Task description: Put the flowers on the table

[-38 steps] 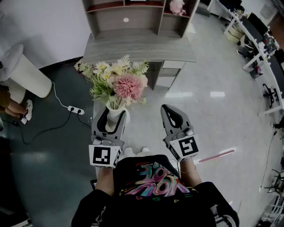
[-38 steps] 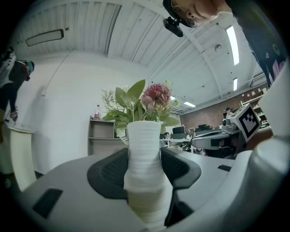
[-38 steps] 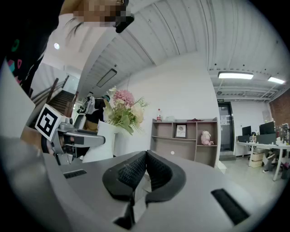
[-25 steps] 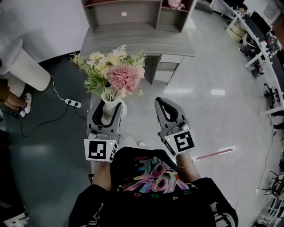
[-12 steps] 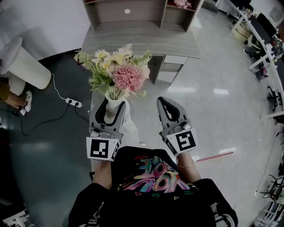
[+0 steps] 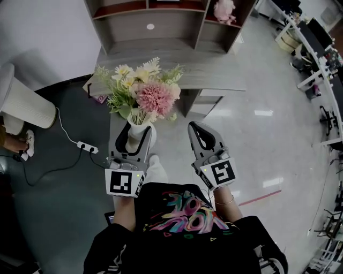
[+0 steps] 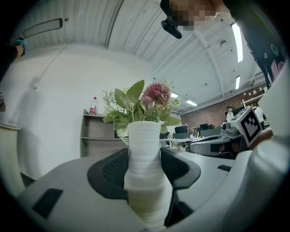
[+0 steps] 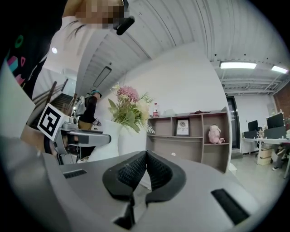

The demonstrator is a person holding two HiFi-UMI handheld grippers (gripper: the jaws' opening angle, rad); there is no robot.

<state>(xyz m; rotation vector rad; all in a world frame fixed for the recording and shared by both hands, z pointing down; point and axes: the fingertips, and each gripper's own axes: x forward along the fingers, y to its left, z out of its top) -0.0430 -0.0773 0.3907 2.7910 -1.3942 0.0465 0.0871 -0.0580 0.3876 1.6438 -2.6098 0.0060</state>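
A white ribbed vase (image 6: 138, 132) (image 7: 144, 154) holds a bunch of flowers (image 6: 140, 92) (image 7: 142, 103) with a big pink bloom, pale blossoms and green leaves. My left gripper (image 6: 135, 138) (image 7: 144, 168) is shut on the vase's neck and carries it upright above the floor. Beside it my right gripper (image 6: 199, 131) (image 8: 146, 163) is shut with nothing between its pads. The grey wooden table (image 6: 214, 69) lies just ahead, its near edge under the flowers. In the right gripper view the flowers (image 8: 129, 108) show at the left.
A shelf unit (image 6: 161, 21) (image 8: 190, 136) stands on the table's back, with a pink plush toy (image 6: 224, 9) (image 8: 214, 134) and a framed picture (image 8: 183, 128). A white ribbed bin (image 6: 24, 104) and a power strip (image 6: 87, 146) are on the left. Desks (image 6: 316, 48) line the far right.
I have stepped closer to the table with the vase still held: the table and shelf now sit larger and nearer, and the flowers overlap the table's near edge. Both grippers keep their state.
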